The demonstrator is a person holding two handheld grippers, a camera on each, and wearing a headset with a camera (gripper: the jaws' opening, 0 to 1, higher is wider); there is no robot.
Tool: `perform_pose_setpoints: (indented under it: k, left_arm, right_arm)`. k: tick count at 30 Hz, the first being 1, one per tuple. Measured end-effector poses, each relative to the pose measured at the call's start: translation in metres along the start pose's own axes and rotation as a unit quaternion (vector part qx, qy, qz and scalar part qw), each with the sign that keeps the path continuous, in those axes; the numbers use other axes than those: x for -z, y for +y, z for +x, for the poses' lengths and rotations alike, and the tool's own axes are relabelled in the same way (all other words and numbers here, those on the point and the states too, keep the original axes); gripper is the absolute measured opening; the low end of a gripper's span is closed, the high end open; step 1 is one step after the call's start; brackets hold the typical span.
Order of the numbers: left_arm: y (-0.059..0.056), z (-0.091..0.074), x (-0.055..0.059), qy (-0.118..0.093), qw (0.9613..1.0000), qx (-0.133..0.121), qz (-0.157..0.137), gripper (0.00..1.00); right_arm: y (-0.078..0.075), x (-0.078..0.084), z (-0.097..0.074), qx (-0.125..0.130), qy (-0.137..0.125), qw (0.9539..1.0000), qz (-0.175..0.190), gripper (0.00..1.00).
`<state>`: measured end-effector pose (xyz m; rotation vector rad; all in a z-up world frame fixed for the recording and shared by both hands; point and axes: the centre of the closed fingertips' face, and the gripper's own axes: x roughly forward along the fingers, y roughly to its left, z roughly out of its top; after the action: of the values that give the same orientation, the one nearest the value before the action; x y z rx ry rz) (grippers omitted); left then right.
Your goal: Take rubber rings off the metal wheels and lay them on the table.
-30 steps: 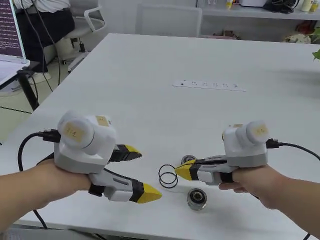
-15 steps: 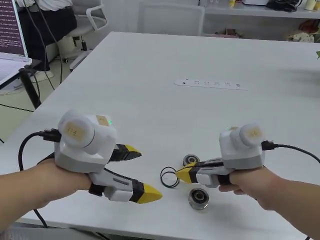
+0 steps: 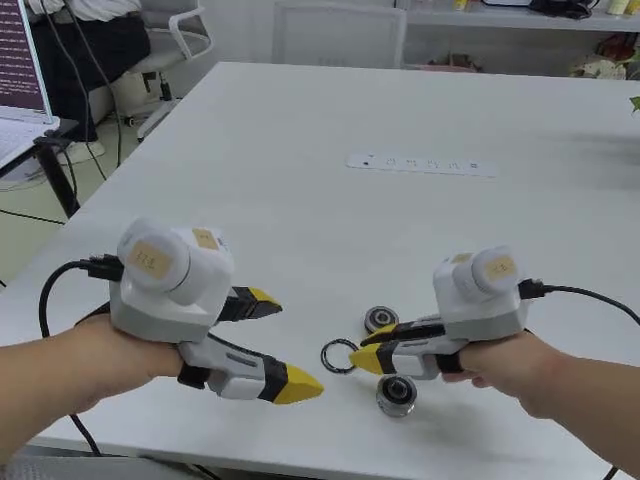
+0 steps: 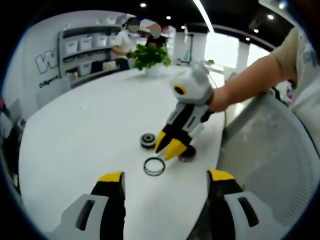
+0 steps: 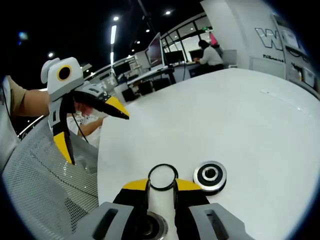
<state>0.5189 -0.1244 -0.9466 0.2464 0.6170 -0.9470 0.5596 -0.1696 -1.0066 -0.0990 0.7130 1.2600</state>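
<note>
A black rubber ring (image 3: 338,355) lies flat on the white table (image 3: 330,200) between my grippers. Two metal wheels rest nearby, one (image 3: 380,320) just beyond the right gripper and the other (image 3: 396,394) under its body. My right gripper (image 3: 365,358) points left, its tips just short of the ring (image 5: 151,172), with a narrow gap between the jaws and nothing held. The far wheel (image 5: 210,177) sits to the right of those jaws. My left gripper (image 3: 282,340) hovers wide open to the left of the ring (image 4: 154,166), nothing between its fingers.
A flat white strip (image 3: 420,165) lies mid-table. A chair (image 3: 340,35) stands at the far edge and a monitor stand (image 3: 50,150) off the left side. The near table edge runs right below both hands. People stand by shelves (image 4: 140,35) in the background.
My right gripper has slid left and slightly toward me, bringing its tips up to the ring. The left gripper has stayed where it was, still open.
</note>
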Motion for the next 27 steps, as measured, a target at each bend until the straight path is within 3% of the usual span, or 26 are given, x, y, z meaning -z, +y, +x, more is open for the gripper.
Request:
perform_pose_setpoints:
  k: [5, 11, 19, 27]
  left_arm:
    - [0.001, 0.001, 0.000, 0.003, 1.0000, 0.001, 0.001, 0.67]
    - [0.007, 0.002, -0.003, 0.006, 1.0000, 0.000, 0.003, 0.66]
    - [0.015, 0.009, -0.008, 0.012, 0.9999, 0.000, -0.002, 0.63]
    - [0.022, 0.020, -0.015, 0.011, 0.9999, 0.000, -0.005, 0.63]
  right_arm:
    - [-0.001, -0.004, -0.006, 0.001, -0.006, 1.0000, 0.002, 0.21]
    - [-0.002, -0.018, -0.020, 0.001, -0.034, 0.9993, 0.013, 0.25]
    - [-0.018, -0.027, -0.039, 0.025, -0.055, 0.9979, 0.021, 0.29]
    - [-0.033, -0.024, -0.051, 0.044, -0.059, 0.9972, 0.017, 0.31]
